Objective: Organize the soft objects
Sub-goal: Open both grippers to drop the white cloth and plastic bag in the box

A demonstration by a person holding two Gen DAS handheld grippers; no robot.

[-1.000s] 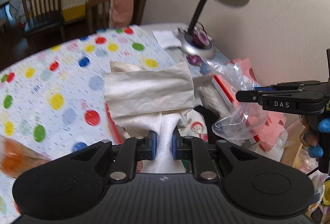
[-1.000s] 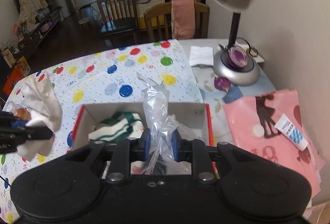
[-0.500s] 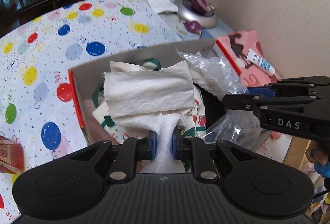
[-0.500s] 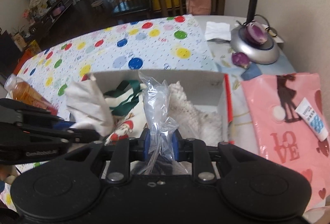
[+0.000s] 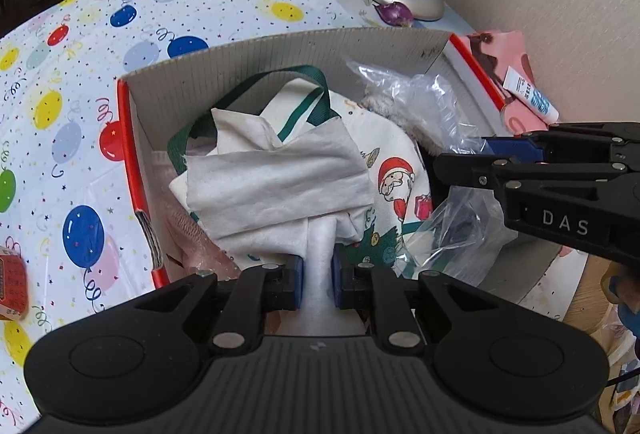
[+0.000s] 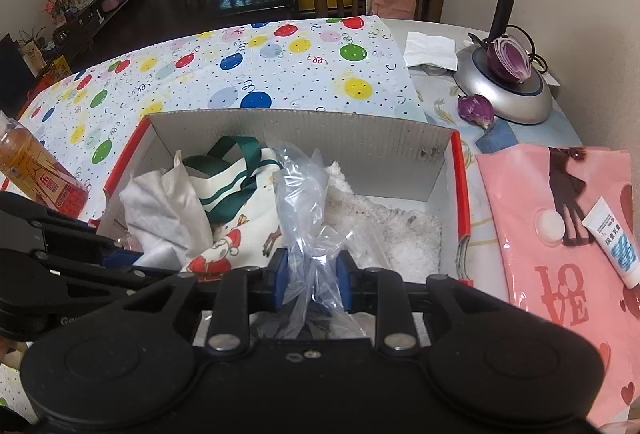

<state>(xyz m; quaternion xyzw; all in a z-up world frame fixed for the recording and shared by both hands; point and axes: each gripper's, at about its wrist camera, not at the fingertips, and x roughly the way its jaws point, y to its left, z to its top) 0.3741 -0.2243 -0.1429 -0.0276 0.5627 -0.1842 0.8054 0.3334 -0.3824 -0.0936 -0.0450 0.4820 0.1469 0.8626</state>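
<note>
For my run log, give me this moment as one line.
left claw: shut on white cloth | right claw: shut on plastic bag | both over cardboard box

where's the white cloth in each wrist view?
Left wrist: white cloth at centre, pinched in the left gripper, hanging over the box.
Right wrist: same cloth at left, inside the box's left end, beside the green-strapped tote.
Shared landmark: the Santa print on the tote, just right of the cloth.
</note>
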